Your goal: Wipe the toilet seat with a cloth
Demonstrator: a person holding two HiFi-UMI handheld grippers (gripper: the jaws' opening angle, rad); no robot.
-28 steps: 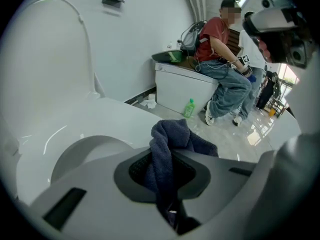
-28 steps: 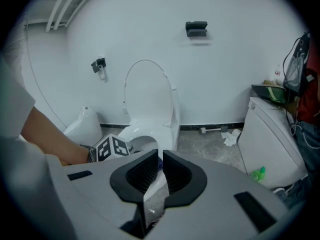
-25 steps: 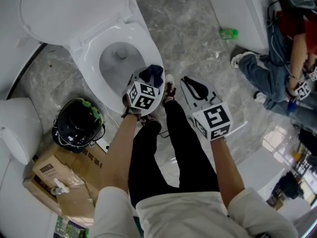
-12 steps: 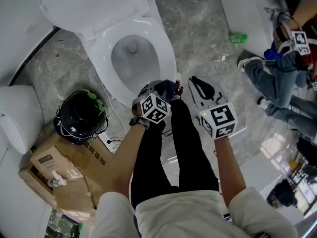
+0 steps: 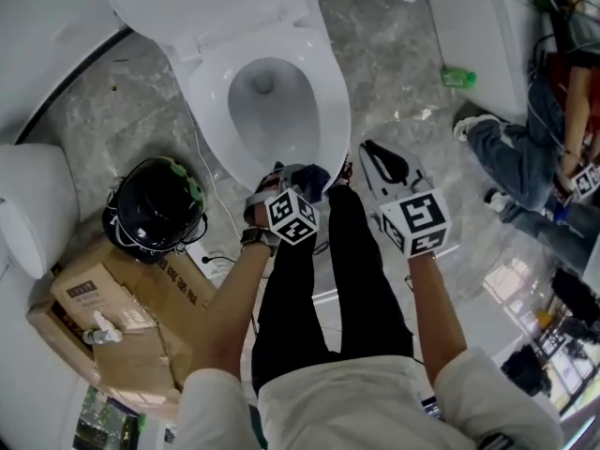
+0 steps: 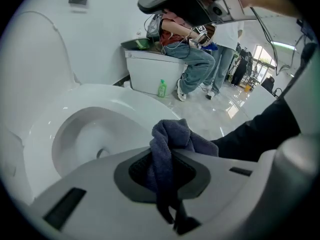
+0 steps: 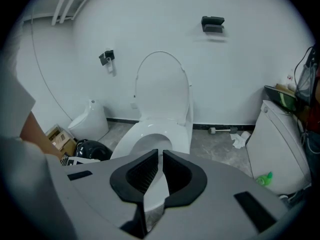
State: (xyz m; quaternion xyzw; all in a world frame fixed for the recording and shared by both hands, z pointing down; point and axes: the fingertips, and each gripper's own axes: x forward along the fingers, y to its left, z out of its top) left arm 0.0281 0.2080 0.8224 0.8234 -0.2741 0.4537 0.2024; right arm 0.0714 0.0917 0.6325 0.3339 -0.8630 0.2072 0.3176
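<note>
Grey marble floor (image 5: 394,73), white toilet seat (image 5: 332,129), left gripper (image 6: 161,170) clamped on cloth (image 6: 170,139), right gripper (image 5: 380,163) slightly apart, empty

Floor (image 5: 394,73): grey marble. Black helmet (image 5: 155,216) near the left edge, just beside a cardboard box (image 5: 103,322). Green bottle (image 5: 457,77) at upper right, beside a white unit (image 5: 473,26). Seated person (image 5: 534,148) at the right edge.

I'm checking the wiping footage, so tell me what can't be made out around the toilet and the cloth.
- Whether the cloth touches the toilet seat: in the head view the left hand-held gripper covers the spot; in the left gripper view that gripper's own body blocks it.
- The seat's front edge: head view, under the same gripper.
- The label on the green bottle: too small in every view.
</note>
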